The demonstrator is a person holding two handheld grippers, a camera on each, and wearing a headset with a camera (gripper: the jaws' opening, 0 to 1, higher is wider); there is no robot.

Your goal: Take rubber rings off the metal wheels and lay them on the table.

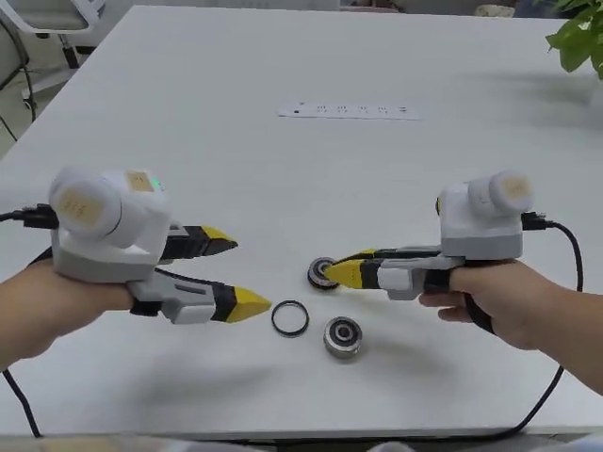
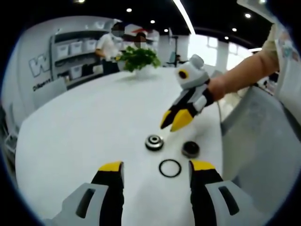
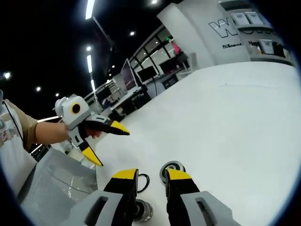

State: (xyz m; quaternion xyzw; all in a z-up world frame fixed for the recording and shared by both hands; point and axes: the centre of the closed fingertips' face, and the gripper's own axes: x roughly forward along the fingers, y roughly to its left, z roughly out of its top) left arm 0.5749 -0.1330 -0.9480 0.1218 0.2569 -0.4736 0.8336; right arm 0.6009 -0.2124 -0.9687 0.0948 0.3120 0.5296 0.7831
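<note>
A loose black rubber ring [image 1: 289, 317] [image 2: 170, 168] lies flat on the white table [image 1: 283, 169]. Two metal wheels rest near it: one [image 1: 323, 273] [image 2: 154, 142] [image 3: 173, 168] just ahead of my right gripper's tips, the other [image 1: 342, 337] [image 2: 190, 149] [image 3: 141, 209] closer to me. I cannot tell whether either wheel still carries a ring. My left gripper [image 1: 240, 275] [image 2: 156, 165] is wide open and holds nothing, its tips just left of the loose ring. My right gripper [image 1: 337, 273] [image 3: 152, 175] [image 2: 172, 121] is open only narrowly and also holds nothing.
A white power strip [image 1: 349, 111] lies on the far middle of the table. A green plant [image 1: 579, 38] [image 2: 137, 57] stands at the far right corner. A chair [image 1: 47, 19] sits beyond the far left edge. Gripper cables trail off the near edge.
</note>
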